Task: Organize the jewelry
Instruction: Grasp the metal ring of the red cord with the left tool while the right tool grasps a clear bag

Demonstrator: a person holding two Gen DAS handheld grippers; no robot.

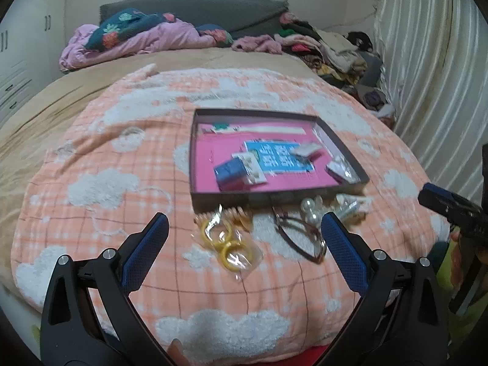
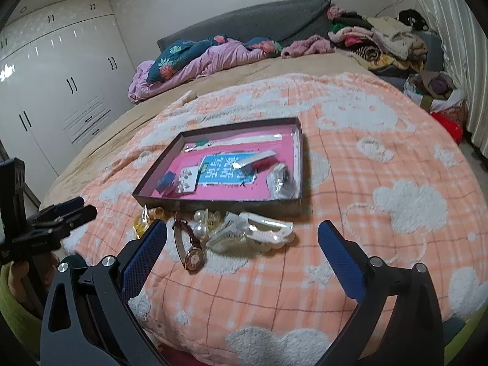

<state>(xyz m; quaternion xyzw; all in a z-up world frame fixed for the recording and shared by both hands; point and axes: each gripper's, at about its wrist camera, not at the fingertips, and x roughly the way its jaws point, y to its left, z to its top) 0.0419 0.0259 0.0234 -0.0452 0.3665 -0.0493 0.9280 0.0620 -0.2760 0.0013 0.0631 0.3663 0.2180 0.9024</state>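
A shallow dark box with a pink floor (image 1: 213, 164) (image 2: 300, 152) lies on the orange checked blanket and holds several small jewelry packets. In front of it lie loose pieces: a clear bag of yellow rings (image 1: 231, 245), a wristwatch (image 1: 300, 238) (image 2: 192, 253), pearl beads (image 1: 308, 209) (image 2: 201, 228) and white plastic packets (image 2: 265, 231). My left gripper (image 1: 244, 244) is open and empty, hovering just before the rings and watch. My right gripper (image 2: 242, 250) is open and empty, before the watch and packets. Each gripper shows at the edge of the other's view (image 1: 451, 210) (image 2: 58, 216).
The blanket (image 1: 122, 183) covers the foot of a bed. Crumpled bedding (image 1: 137, 36) and piled clothes (image 2: 381, 39) lie at the far end by a grey headboard. White wardrobes (image 2: 61, 85) stand at left, a curtain (image 1: 427, 76) at right.
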